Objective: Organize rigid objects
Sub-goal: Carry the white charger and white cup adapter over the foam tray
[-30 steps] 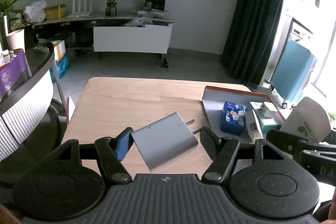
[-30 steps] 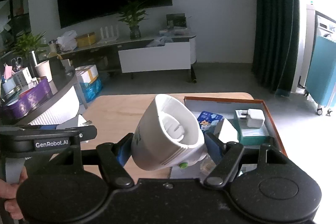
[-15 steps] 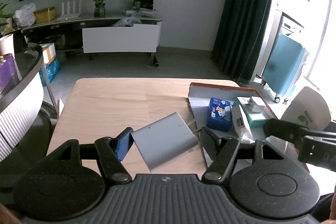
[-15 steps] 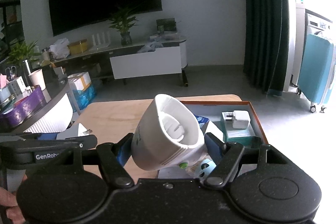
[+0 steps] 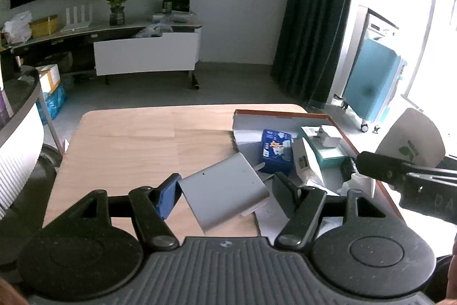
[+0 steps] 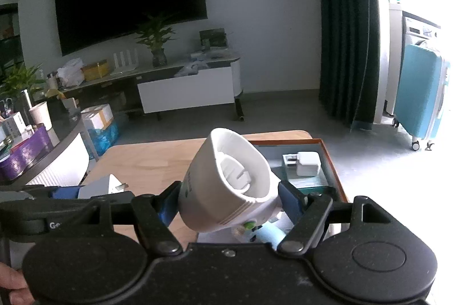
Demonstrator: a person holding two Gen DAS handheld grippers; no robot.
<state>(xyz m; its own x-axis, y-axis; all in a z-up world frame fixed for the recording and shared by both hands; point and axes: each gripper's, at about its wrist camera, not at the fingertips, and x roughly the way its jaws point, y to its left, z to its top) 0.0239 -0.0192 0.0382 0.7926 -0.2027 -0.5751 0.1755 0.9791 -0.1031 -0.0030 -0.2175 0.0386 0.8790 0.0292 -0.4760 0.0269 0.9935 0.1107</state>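
Left gripper (image 5: pixel 225 192): clamped on the grey charger block (image 5: pixel 224 196), one blue pad on its left edge and the dark finger against its right side; the block sits tilted, prongs pointing toward the tray.
Right gripper (image 6: pixel 228 200): closed around the white cone-shaped device (image 6: pixel 231 185), wide mouth facing forward and up, held above the near end of the tray.
Tray (image 5: pixel 285 113): a shallow box with an orange rim on the right part of the wooden table (image 5: pixel 137 139); inside lie a blue carton (image 5: pixel 276 150), a teal box (image 6: pixel 308 182) with a white adapter (image 6: pixel 307 165) on top, and a white box (image 5: pixel 310 162) between them.
Charger position: over the table edge of the tray, just beside its left rim, not yet inside.
Handling, charger: likely stiff, smooth-sided and fairly dense, so it could twist in a corner grip; flat opposite faces are the better hold, well clear of the prongs.
Handling, cone device: probably light hollow plastic, rigid but curved and slick; the narrow body gives the firmest hold, while the flared rim would tend to slide out.
Free space: bare tray floor shows at the far left corner, which looks the easiest spot for either piece.
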